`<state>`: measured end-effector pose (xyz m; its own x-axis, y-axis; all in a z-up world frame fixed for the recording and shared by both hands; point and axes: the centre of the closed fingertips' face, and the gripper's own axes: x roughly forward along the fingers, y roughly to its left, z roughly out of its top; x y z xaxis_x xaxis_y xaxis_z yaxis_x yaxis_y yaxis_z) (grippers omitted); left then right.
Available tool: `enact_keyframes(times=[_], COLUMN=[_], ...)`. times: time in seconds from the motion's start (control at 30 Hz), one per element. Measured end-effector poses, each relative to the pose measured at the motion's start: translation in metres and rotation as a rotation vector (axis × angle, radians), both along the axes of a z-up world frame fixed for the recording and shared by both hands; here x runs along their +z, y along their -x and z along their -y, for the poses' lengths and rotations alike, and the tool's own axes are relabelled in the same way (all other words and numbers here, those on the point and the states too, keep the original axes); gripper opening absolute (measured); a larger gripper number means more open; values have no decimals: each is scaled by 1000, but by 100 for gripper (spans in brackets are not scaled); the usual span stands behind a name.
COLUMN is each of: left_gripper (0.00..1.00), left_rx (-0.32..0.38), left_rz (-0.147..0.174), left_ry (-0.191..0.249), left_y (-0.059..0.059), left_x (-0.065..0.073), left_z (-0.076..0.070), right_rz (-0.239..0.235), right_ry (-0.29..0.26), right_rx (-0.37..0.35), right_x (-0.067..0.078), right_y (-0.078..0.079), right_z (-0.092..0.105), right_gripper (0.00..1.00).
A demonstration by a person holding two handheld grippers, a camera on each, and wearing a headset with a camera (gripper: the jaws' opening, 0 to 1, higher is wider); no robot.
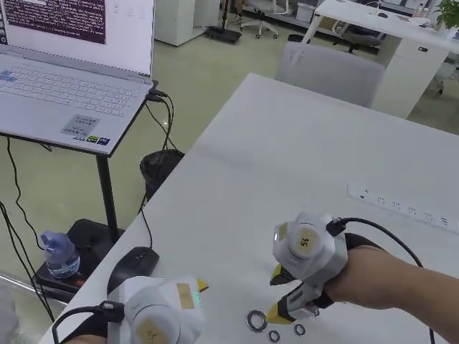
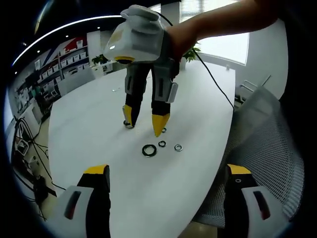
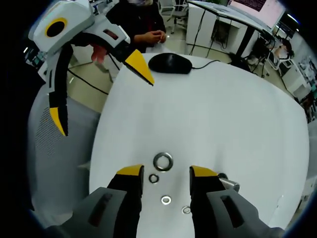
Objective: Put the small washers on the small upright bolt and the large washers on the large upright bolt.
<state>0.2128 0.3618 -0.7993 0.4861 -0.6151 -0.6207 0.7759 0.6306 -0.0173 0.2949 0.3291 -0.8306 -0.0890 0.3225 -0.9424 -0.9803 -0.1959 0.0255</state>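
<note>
The right gripper (image 3: pixel 167 171) holds its jaws apart, empty, straddling the washers (image 3: pixel 163 161); the left gripper (image 2: pixel 168 169) gapes wide at the table (image 2: pixel 148 198) edge, bare top beyond.

Little can be read. A round yellow sticker (image 1: pixel 304 242) on the back of the right gripper (image 1: pixel 278 292), behind its jaws, carries two dark characters, possibly "15", too small to be sure. A similar yellow disc (image 1: pixel 151 332) behind the jaws of the left gripper (image 2: pixel 167 171) bears a dark mark that cannot be read. Well apart from both pairs of jaws, the laptop (image 1: pixel 64 93) shows lines of pale screen text (image 1: pixel 61 18) and palm-rest labels (image 1: pixel 86 129), all illegible.
</note>
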Motion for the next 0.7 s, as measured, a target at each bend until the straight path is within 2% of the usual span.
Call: enact_keyframes(times=[0.27, 0.4, 0.7], left_gripper=[99, 99, 97], left_rx=[-5, -6, 7], left_rz=[-9, -8, -4], left_ry=[-4, -9, -4], left_y=[0, 0, 0], left_x=[-2, -2, -3], left_z=[2, 3, 4], right_rz=[6, 0, 26], right_ry=[-8, 7, 33], right_rx=[1, 3, 8], right_x=[-18, -29, -49], right_y=[6, 9, 9], right_z=[-3, -1, 0], right_gripper=[38, 38, 37])
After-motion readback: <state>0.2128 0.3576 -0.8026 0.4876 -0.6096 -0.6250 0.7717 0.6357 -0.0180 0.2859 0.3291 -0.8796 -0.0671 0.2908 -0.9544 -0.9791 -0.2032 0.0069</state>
